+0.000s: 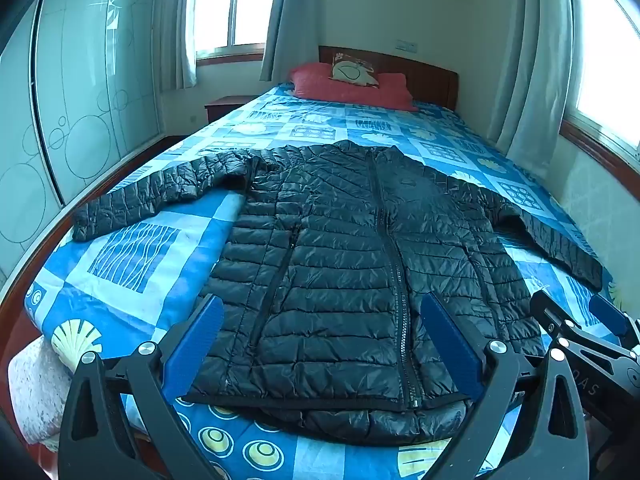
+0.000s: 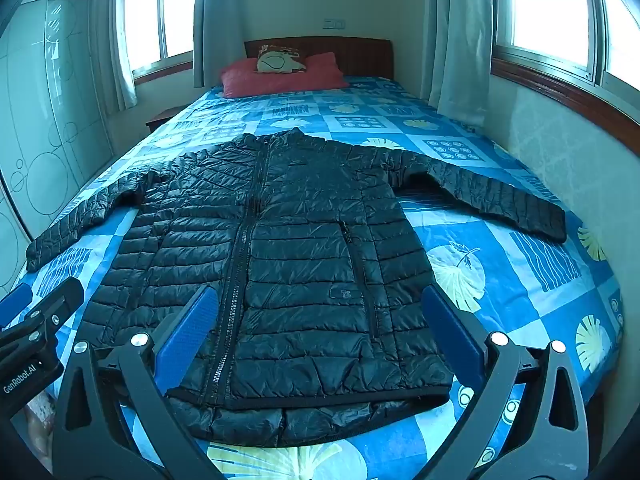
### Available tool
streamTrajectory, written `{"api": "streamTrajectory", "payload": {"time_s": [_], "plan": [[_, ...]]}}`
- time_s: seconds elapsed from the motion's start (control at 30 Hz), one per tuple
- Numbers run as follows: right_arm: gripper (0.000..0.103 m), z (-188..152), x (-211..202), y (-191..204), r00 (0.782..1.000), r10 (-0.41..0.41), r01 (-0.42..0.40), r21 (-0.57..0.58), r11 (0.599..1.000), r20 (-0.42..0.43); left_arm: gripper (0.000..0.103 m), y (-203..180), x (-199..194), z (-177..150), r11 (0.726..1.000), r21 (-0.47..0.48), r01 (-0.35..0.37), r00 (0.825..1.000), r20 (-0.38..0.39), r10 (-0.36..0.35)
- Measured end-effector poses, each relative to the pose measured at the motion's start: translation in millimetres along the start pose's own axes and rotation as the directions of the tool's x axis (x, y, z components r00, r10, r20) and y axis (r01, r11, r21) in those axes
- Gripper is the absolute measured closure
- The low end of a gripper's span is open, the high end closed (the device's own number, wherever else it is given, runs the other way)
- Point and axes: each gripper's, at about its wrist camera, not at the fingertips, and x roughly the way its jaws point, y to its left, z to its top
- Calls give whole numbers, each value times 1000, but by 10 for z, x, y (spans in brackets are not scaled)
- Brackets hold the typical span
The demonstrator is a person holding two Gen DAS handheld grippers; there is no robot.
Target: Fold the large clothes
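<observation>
Jacket (image 1: 360, 248) lies flat, zipped, front up on bed (image 1: 132, 256), collar far, hem nearest; long axis runs straight away from both grippers; L gripper (image 1: 320, 320) and R gripper (image 2: 320, 316) spread wide, empty, poised over hem; each sleeve out sideways, nearer its own side's gripper.

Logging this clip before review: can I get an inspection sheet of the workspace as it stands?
Surface: bed with blue patterned sheet.
Job's things: black puffer jacket lying flat, zipped, front up, both sleeves spread, hem nearest the grippers.
Clutter: red pillow and small cushion at the headboard.
Grippers: left gripper and right gripper open, holding nothing, above the hem.
Cables: nothing seen.
Surroundings: wardrobe, curtained windows.
</observation>
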Motion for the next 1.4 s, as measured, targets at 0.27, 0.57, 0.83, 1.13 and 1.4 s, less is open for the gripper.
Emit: {"api": "streamTrajectory", "payload": {"time_s": [0.27, 0.57, 0.83, 1.13, 1.4], "plan": [[2, 3, 4, -2, 1000, -1, 1, 0, 1000, -1, 5, 7, -5, 1, 1000, -8, 7, 1000, 3, -7], [2, -2, -2, -7, 1000, 0, 0, 0, 1000, 1, 5, 25, -21, 15, 1000, -10, 6, 1000, 5, -6], [2, -3, 0, -11, 1000, 0, 0, 0, 1000, 0, 5, 56, -29, 12, 1000, -13, 9, 1000, 3, -9], [2, -5, 1, -13, 1000, 0, 0, 0, 1000, -1, 5, 59, -28, -11, 1000, -15, 6, 1000, 5, -6], [2, -5, -4, -14, 1000, 0, 0, 1, 1000, 0, 5, 67, -25, -10, 1000, -16, 7, 1000, 3, -7]]}}
